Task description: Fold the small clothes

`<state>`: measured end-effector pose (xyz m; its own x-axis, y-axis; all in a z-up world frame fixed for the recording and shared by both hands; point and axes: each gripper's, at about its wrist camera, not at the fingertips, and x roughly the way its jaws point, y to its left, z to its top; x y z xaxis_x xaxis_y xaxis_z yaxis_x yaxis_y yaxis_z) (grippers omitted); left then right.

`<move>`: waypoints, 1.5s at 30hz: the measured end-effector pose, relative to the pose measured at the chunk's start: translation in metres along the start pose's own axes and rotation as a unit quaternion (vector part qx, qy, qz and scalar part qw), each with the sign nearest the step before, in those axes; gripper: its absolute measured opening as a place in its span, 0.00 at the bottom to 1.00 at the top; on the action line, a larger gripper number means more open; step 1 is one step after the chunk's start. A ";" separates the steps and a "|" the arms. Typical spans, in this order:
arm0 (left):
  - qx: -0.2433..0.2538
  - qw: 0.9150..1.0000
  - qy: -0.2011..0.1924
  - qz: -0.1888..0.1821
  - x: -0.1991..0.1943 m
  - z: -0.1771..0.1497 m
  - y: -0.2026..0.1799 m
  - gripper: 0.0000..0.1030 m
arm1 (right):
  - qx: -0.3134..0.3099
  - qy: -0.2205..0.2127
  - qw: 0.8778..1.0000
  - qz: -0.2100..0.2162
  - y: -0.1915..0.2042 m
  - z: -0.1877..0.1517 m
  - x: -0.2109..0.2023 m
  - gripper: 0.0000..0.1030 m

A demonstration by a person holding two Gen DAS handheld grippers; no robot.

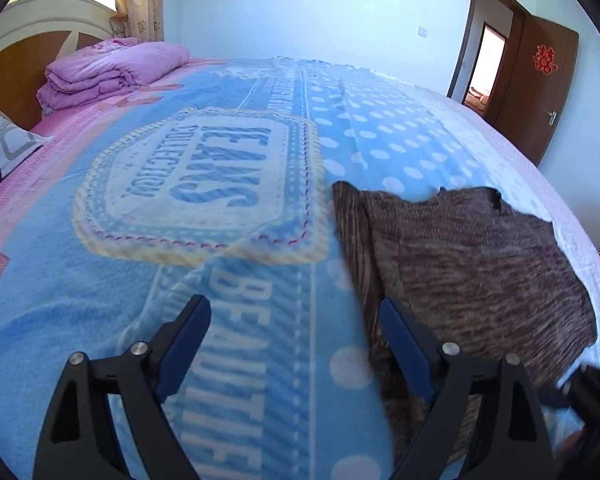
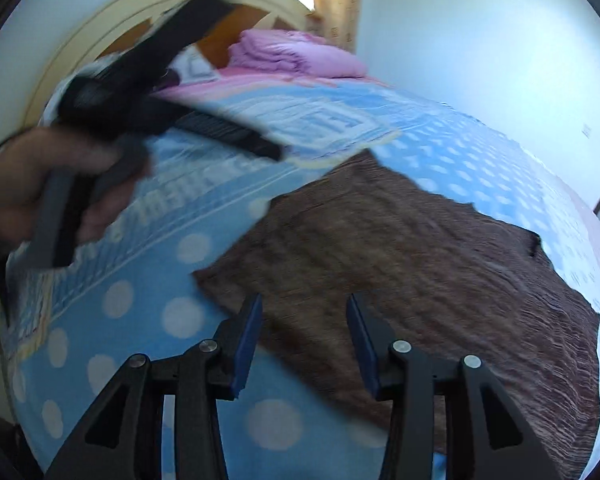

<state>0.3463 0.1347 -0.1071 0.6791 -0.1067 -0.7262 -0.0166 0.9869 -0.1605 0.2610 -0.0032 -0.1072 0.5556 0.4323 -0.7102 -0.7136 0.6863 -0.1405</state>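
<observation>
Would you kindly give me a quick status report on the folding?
Left hand-held gripper open, empty. Right hand-held gripper open, empty, above the brown knit garment. Garment lies on the blue blanket. Nothing in the way.

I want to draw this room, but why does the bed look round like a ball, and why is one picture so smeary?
Both wrist views use fisheye lenses, so the flat blue blanket bulges. The right wrist view is smeared by motion: the brown garment and the hand holding the left gripper blur. The left wrist view is sharper, blurring only near its bottom edge.
</observation>
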 end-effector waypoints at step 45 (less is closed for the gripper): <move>0.044 0.995 0.019 -0.084 0.081 0.034 -0.042 0.15 | -0.025 -0.006 0.998 -0.060 0.080 -0.010 0.019 0.09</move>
<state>0.4266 0.0890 -0.1365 0.6383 -0.2746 -0.7192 0.1601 0.9611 -0.2249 0.2100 0.0545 -0.1384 0.6431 0.3561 -0.6780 -0.6622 0.7032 -0.2587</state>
